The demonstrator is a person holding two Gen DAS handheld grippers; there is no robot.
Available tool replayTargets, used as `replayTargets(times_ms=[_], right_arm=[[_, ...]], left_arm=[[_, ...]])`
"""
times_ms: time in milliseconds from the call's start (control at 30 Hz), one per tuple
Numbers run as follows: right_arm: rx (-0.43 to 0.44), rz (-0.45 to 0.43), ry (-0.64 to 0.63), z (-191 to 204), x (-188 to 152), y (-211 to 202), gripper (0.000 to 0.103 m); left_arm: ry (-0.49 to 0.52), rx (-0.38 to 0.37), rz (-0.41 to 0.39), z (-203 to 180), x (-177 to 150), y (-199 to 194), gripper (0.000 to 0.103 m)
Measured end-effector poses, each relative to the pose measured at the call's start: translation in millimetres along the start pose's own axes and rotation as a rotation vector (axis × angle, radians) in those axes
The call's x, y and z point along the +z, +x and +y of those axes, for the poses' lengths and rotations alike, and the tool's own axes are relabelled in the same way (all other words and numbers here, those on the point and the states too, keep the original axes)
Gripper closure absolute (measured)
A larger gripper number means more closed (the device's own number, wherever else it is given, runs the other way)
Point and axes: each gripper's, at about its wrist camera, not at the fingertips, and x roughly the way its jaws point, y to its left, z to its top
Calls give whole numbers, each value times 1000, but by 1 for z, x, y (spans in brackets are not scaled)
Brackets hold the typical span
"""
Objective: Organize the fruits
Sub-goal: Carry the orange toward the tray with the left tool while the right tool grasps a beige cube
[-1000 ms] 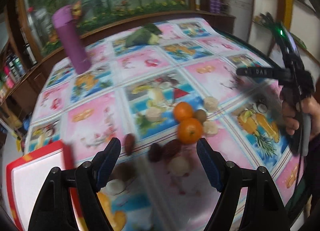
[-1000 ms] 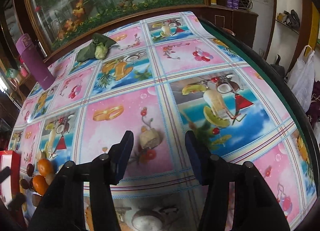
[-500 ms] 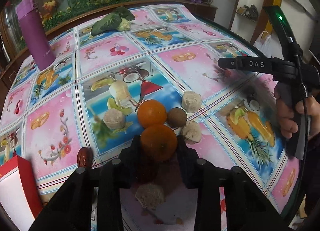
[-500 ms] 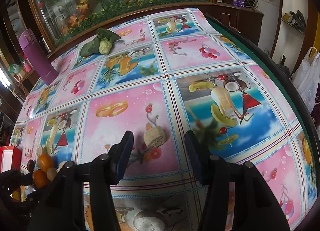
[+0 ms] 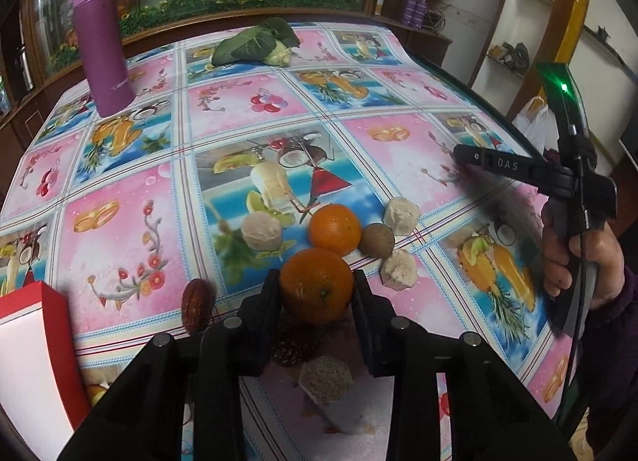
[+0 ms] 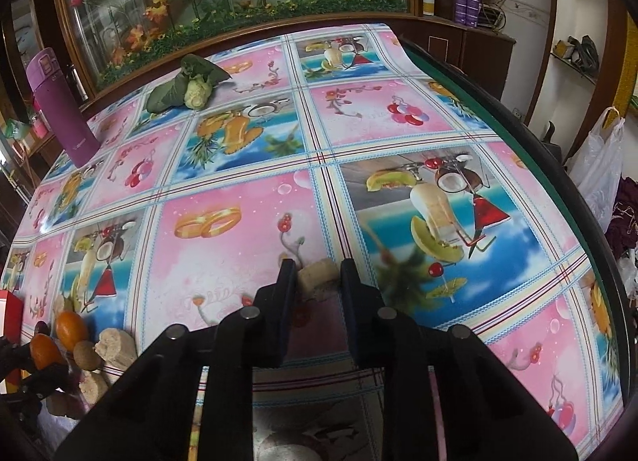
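Observation:
My left gripper (image 5: 316, 281) is shut on an orange (image 5: 315, 295) that rests low over the tablecloth. Just beyond it lie a second orange (image 5: 335, 229), a brown round fruit (image 5: 377, 239), several beige chunks (image 5: 400, 210) and two dark dates (image 5: 196, 303). In the right wrist view, my right gripper (image 6: 318, 275) is shut on a single beige chunk (image 6: 317, 273) on a pink square of the cloth. The fruit pile (image 6: 71, 329) shows at that view's lower left.
A red-rimmed white box (image 5: 32, 333) stands at the near left. A purple flask (image 5: 103, 38) and a leafy cauliflower (image 5: 255, 44) sit at the far side. The table's dark edge (image 6: 558, 182) runs down the right. A hand (image 5: 574, 261) holds the right gripper's handle.
My left gripper came forward over the pile and closed on the nearer orange. My right gripper moved onto the lone beige chunk and closed on it.

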Motion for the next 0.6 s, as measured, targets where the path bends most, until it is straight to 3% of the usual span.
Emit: replayTargets(times_ms=[200,433,600], right_arm=[[4,-29,15,-2,0,-6,79],[68,-116,64,-5,0,-26,79],[148,-123,101,-3,-1,-33,79]], left_arm=[[-42,-9,-40,6,-6,-22,69],[-124,-29,-98,29,-20,-60,69],[-193,-19,-136,50,-32,-82,69]])
